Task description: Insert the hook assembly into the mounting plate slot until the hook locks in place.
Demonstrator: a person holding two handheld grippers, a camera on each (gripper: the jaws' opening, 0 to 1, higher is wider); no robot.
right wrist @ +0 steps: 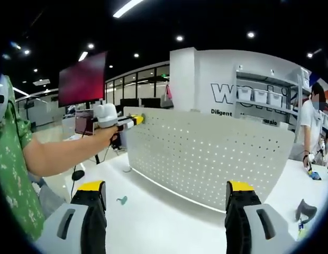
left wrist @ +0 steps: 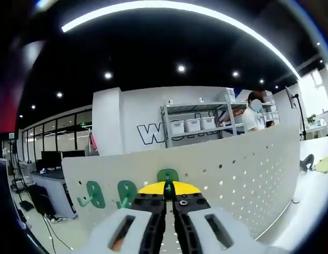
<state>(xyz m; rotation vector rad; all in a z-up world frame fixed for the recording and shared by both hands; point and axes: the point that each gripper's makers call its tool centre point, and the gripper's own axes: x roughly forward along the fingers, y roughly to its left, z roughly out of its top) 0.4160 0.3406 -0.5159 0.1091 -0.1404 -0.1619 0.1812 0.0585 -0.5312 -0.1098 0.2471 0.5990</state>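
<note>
A white pegboard mounting plate (left wrist: pixel 238 164) stands upright on the white table. My left gripper (left wrist: pixel 168 191) is shut on a green hook (left wrist: pixel 167 177) and holds it against the plate's face near its top edge. Two more green hooks (left wrist: pixel 93 194) (left wrist: pixel 126 192) hang on the plate to the left. In the right gripper view the plate (right wrist: pixel 206 153) stands ahead, and the left gripper (right wrist: pixel 121 121) is at its upper left corner, held by a person's arm (right wrist: pixel 58 156). My right gripper (right wrist: pixel 165 191) is wide open and holds nothing. A loose green hook (right wrist: pixel 122 200) lies on the table.
A metal shelf (left wrist: pixel 196 124) with white bins stands behind the plate, and a person (right wrist: pixel 312 124) stands at the right. A black object (right wrist: pixel 307 210) lies on the table at the right. A red screen (right wrist: pixel 82 79) and desks are at the left.
</note>
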